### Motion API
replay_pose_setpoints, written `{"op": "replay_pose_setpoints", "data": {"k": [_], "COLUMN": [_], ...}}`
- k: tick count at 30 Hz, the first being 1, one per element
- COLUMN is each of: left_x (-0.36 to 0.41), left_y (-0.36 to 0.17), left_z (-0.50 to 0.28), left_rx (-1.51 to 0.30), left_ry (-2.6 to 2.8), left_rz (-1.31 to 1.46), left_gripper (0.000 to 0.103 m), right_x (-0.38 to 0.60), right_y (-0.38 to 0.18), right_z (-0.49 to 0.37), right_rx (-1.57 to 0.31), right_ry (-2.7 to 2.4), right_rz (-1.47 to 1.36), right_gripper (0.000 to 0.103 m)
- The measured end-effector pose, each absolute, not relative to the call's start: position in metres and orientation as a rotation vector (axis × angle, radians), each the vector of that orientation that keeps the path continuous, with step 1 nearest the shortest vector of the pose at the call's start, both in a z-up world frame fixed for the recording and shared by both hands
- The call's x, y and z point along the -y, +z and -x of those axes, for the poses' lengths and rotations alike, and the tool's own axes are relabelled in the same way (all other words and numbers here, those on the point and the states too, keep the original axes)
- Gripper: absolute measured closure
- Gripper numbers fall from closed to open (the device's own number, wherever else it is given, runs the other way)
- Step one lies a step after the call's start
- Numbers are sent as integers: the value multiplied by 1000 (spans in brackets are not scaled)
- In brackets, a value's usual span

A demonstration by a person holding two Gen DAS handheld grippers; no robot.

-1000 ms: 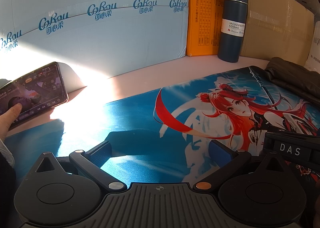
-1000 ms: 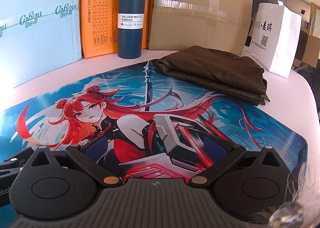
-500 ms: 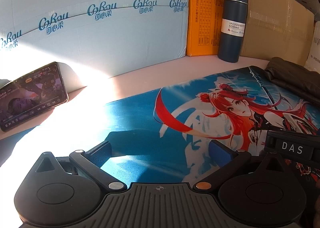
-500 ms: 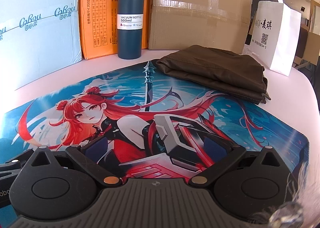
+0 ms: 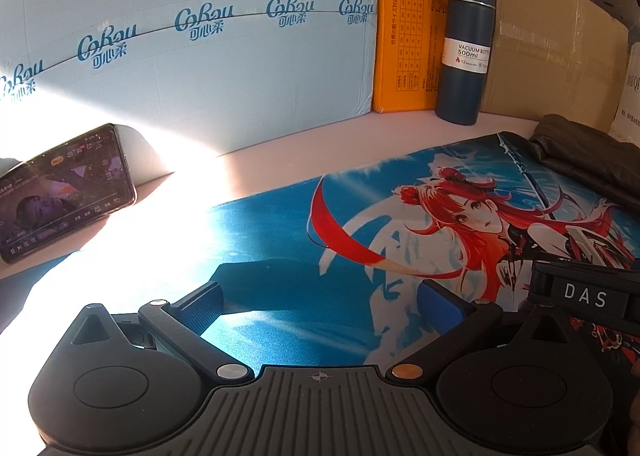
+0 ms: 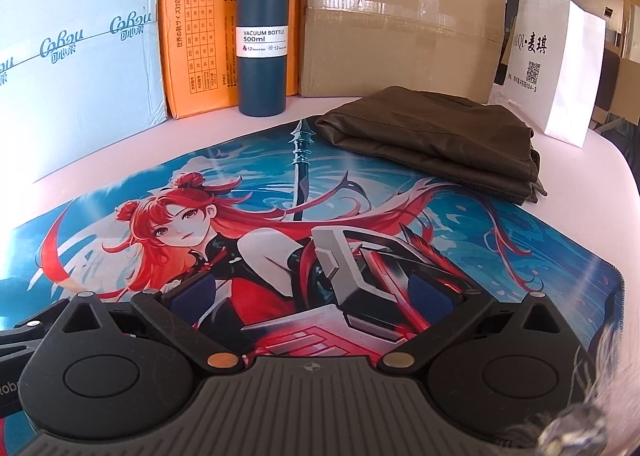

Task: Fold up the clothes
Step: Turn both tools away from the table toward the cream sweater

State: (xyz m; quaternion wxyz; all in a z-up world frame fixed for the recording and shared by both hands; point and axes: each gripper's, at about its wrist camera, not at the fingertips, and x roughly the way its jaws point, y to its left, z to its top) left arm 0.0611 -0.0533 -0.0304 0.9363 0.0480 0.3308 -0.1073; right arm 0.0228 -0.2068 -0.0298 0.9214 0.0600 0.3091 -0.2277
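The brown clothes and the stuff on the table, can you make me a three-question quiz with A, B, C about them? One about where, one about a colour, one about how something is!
1. Where does the brown garment lie?
A. On the far right part of the picture mat
B. Inside the white bag
C. On top of the phone

2. What colour is the vacuum bottle?
A. Red
B. Dark blue
C. Yellow

3. How is the right gripper?
A. Shut on the garment
B. Shut on the bottle
C. Open, holding nothing

Answers:
1 A: the folded garment rests on the mat's far right corner, beside the bag.
2 B: its body and cap are dark blue, with a white label.
3 C: the fingers stand wide apart over the mat.
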Motion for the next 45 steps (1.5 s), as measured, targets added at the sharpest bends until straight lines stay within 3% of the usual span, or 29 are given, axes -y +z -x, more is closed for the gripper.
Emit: {"op": "replay_pose_setpoints", "data": {"k": [15, 30, 45], "left_x": [51, 40, 36], "left_y": [-30, 1, 3], "left_z": [-61, -18, -13], "left_rx": [-671, -240, -133], "left_ry": [-175, -289, -214], "left_rz": [-85, -10, -28], "left_gripper": [0, 0, 0], "right_x": [202, 199, 194], "right_y": [-28, -11, -3], "right_z": [-21, 4, 14], "right_rx": [-602, -357, -191], "right_ry": [-439, -460, -359], "right_rz": [-124, -158, -144], "right_gripper": [0, 0, 0]}}
